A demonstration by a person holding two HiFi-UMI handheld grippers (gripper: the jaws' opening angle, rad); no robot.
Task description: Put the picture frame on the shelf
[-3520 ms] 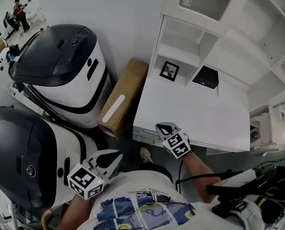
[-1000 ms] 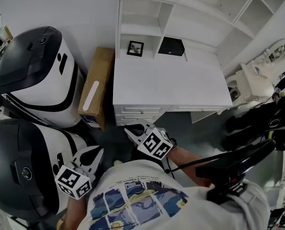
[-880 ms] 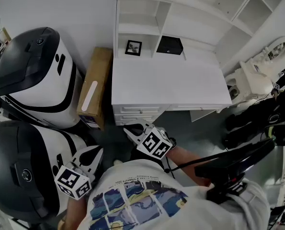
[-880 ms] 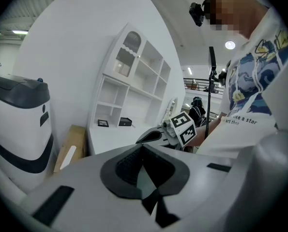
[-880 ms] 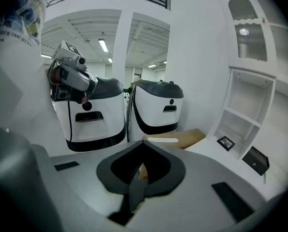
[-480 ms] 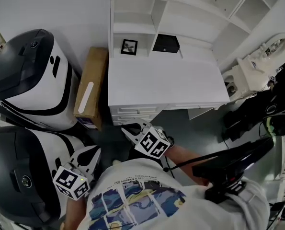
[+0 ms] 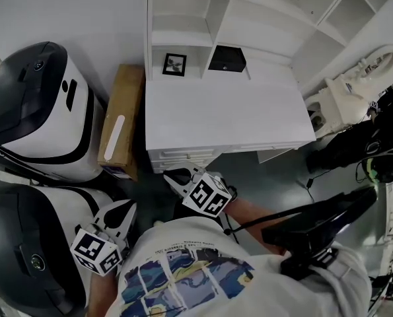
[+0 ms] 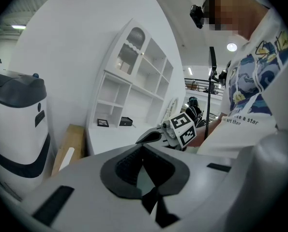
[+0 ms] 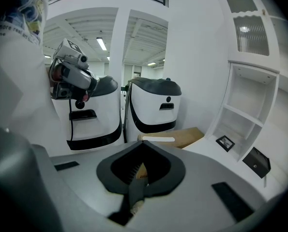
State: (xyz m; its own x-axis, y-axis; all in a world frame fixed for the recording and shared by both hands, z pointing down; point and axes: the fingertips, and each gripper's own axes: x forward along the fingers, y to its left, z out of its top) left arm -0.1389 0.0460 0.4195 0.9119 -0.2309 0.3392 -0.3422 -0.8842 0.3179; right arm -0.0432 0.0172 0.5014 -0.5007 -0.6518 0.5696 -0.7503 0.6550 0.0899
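Observation:
A small black picture frame (image 7: pixel 174 64) stands in the lower left cubby of the white shelf unit (image 7: pixel 183 5), at the back of the white desk top (image 7: pixel 229 114). It also shows in the left gripper view (image 8: pixel 103 123) and the right gripper view (image 9: pixel 225 143). My left gripper (image 7: pixel 121 210) hangs low at my left side, shut and empty, far from the desk. The right gripper (image 7: pixel 175 176) is just in front of the desk's drawers, also shut on nothing. Both sets of jaws (image 8: pixel 144 146) (image 9: pixel 144 143) meet at the tips.
A black box (image 7: pixel 226 59) sits in the cubby beside the frame. A long cardboard box (image 7: pixel 120 121) leans between the desk and two big white-and-black machines (image 7: pixel 37 104) (image 7: pixel 24 243). A black stand (image 7: pixel 315 223) and a white ornate piece (image 7: pixel 348 91) are at the right.
The head view has swung, so the desk sits further left and squarer in the picture. Both grippers stay low near my body, shut. The frame has not moved in its cubby.

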